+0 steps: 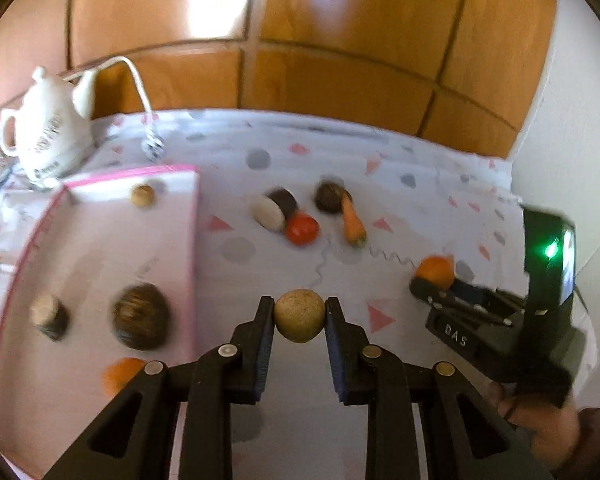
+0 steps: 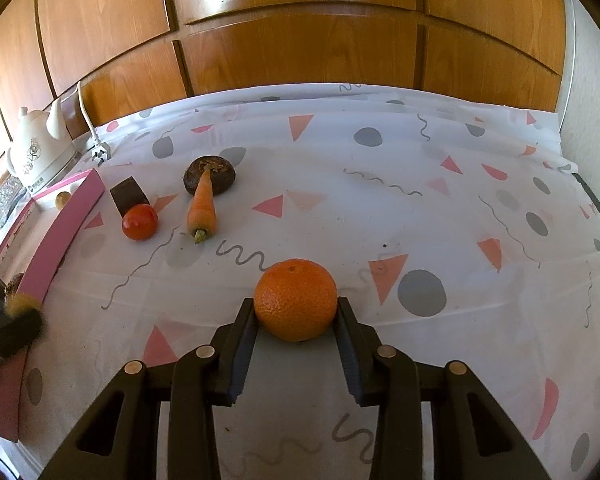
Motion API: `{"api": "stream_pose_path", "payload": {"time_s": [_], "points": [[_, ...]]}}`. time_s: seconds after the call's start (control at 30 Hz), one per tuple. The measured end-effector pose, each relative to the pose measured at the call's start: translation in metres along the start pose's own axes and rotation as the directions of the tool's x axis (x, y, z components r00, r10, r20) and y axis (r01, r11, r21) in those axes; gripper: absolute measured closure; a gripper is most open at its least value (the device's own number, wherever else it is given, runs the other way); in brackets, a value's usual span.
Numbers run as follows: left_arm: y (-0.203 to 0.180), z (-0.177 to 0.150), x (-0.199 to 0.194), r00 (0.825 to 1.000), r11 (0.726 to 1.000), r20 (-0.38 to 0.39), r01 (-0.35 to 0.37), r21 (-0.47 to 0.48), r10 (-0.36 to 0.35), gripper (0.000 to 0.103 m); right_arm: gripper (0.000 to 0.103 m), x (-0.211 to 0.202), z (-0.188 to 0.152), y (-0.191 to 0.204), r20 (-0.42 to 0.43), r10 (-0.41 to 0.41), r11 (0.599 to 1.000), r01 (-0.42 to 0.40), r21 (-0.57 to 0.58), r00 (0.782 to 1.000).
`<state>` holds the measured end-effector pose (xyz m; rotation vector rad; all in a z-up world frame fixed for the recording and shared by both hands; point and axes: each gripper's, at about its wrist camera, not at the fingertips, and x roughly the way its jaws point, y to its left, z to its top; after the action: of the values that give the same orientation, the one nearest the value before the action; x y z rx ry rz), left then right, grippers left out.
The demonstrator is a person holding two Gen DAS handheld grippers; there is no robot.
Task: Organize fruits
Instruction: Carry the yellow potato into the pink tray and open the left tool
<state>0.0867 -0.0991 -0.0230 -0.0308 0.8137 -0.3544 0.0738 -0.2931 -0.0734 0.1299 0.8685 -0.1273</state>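
The tangerine [image 2: 295, 300] sits clamped in the right gripper [image 2: 296, 312], resting on the tablecloth [image 2: 420, 200]. The left gripper [image 1: 299, 316] pinches a small tan round fruit [image 1: 299, 315] beside the pink-edged tray [image 1: 192, 216], likely to place it there.

orange [image 2: 295, 300]: pebbled, glossy skin, between right claw pads | cloth [image 2: 380, 208]: smooth sheen, under claw | panels [image 2: 300, 52]: glossy wood, beyond | teapot [image 2: 40, 152]: glazed ceramic, far left

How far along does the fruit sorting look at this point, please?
Partly done: four or five items already lie in the pink-edged tray. In hand: left gripper holds a tan round fruit, right gripper clasps the orange. Left on the cloth: tomato, carrot, three brown items.
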Motion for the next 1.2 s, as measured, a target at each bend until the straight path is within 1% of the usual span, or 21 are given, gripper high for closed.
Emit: {"api": "stream_pose_path", "payload": {"time_s": [0.07, 0.17, 0.2, 0.33, 0.4, 0.5, 0.53, 0.6, 0.63, 0.73, 0.9, 0.97, 1.13, 1.2], "points": [[0.016, 0.006, -0.01, 0.999, 0.999, 0.018, -0.026, -0.018, 0.027, 0.078, 0.064, 0.0, 0.0, 0.0, -0.001, -0.001, 1.0, 0.001, -0.001, 1.0], [0.044, 0.014, -0.017, 0.997, 0.995, 0.023, -0.076, -0.061, 0.077, 0.078, 0.064, 0.0, 0.0, 0.001, -0.003, -0.007, 1.0, 0.007, -0.007, 1.0], [0.057, 0.017, -0.018, 0.993, 0.991, 0.028, -0.11, -0.079, 0.112, 0.078, 0.064, 0.0, 0.0, 0.002, -0.004, -0.009, 1.0, 0.009, -0.009, 1.0], [0.094, 0.023, -0.009, 0.982, 0.975, -0.002, -0.189, -0.116, 0.19, 0.078, 0.064, 0.0, 0.0, 0.003, -0.007, -0.017, 1.0, 0.017, -0.019, 1.0], [0.106, 0.026, -0.003, 0.973, 0.966, -0.011, -0.231, -0.117, 0.231, 0.077, 0.064, 0.0, -0.001, 0.004, -0.006, -0.02, 1.0, 0.02, -0.023, 1.0], [0.121, 0.028, 0.001, 0.964, 0.953, -0.02, -0.267, -0.146, 0.267, 0.077, 0.064, 0.001, -0.001, 0.004, -0.004, -0.019, 1.0, 0.019, -0.021, 1.0], [0.123, 0.028, 0.001, 0.963, 0.951, -0.022, -0.268, -0.154, 0.268, 0.076, 0.064, 0.001, -0.001, 0.004, -0.003, -0.02, 1.0, 0.02, -0.022, 1.0], [0.125, 0.026, -0.001, 0.962, 0.948, -0.013, -0.272, -0.165, 0.274, 0.066, 0.064, 0.001, -0.001, 0.003, -0.002, -0.02, 1.0, 0.02, -0.023, 1.0], [0.123, 0.025, -0.002, 0.961, 0.947, -0.009, -0.275, -0.167, 0.277, 0.064, 0.064, 0.001, -0.001, 0.003, -0.003, -0.02, 1.0, 0.02, -0.023, 1.0], [0.123, 0.02, -0.01, 0.962, 0.945, 0.008, -0.268, -0.185, 0.274, 0.063, 0.064, 0.001, -0.001, 0.003, -0.002, -0.022, 1.0, 0.022, -0.02, 1.0], [0.127, 0.012, -0.022, 0.968, 0.943, 0.011, -0.243, -0.229, 0.252, 0.061, 0.064, 0.001, -0.001, 0.003, -0.001, -0.024, 0.999, 0.024, -0.023, 1.0], [0.127, 0.009, -0.026, 0.967, 0.941, 0.015, -0.245, -0.232, 0.255, 0.059, 0.064, 0.0, -0.001, 0.003, -0.001, -0.026, 0.999, 0.026, -0.024, 1.0], [0.133, -0.004, -0.041, 0.965, 0.936, 0.021, -0.246, -0.252, 0.26, 0.058, 0.064, 0.0, -0.001, 0.004, -0.001, -0.034, 0.999, 0.034, -0.029, 0.999], [0.135, -0.008, -0.045, 0.964, 0.937, 0.02, -0.252, -0.242, 0.265, 0.054, 0.064, 0.0, -0.001, 0.005, -0.001, -0.037, 0.999, 0.037, -0.031, 0.999]]}}
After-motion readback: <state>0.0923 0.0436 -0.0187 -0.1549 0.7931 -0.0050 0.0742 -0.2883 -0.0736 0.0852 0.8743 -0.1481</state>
